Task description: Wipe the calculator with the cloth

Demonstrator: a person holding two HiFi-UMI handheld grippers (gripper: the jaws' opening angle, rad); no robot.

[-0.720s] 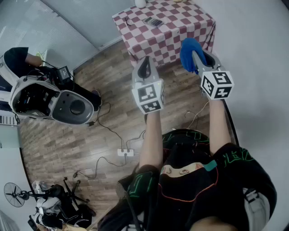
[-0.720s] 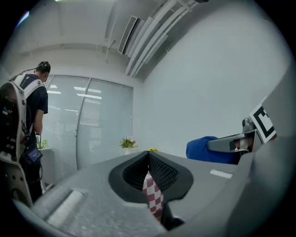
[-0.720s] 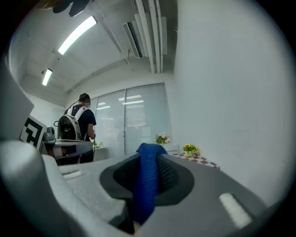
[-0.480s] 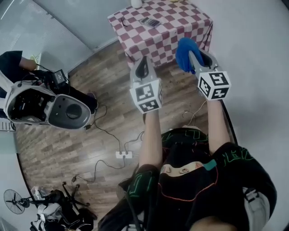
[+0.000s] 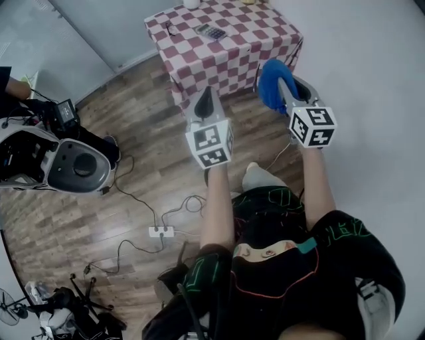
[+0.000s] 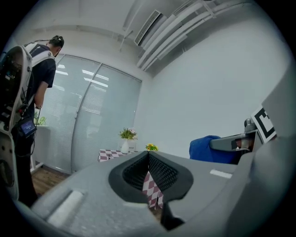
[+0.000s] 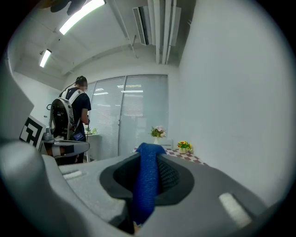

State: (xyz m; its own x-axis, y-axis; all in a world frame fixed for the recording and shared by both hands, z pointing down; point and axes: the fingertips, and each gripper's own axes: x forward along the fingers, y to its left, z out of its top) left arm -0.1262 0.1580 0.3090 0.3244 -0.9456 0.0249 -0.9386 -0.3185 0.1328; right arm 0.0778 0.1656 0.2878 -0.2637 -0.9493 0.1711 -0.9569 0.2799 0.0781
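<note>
Right gripper (image 5: 285, 82) fingers clamped on blue cloth (image 5: 268, 85), left gripper (image 5: 206, 99) fingers pressed together, empty; calculator (image 5: 210, 31) on far checkered table (image 5: 229, 56), well apart.

We log this as an office-type room set up for recording work. Wood-plank floor (image 5: 133, 199), plain white walls, a frosted glass partition (image 7: 134, 115), strip ceiling lights (image 7: 83, 11) and a ceiling air vent (image 7: 143, 23). Loose cables and a power strip (image 5: 161, 232) lie on the floor, with a tripod (image 5: 93, 302) nearby. A second person (image 7: 76, 111) wears a backpack rig. A small table (image 5: 226, 63) has a checked cover and a flower vase (image 6: 126, 143).
</note>
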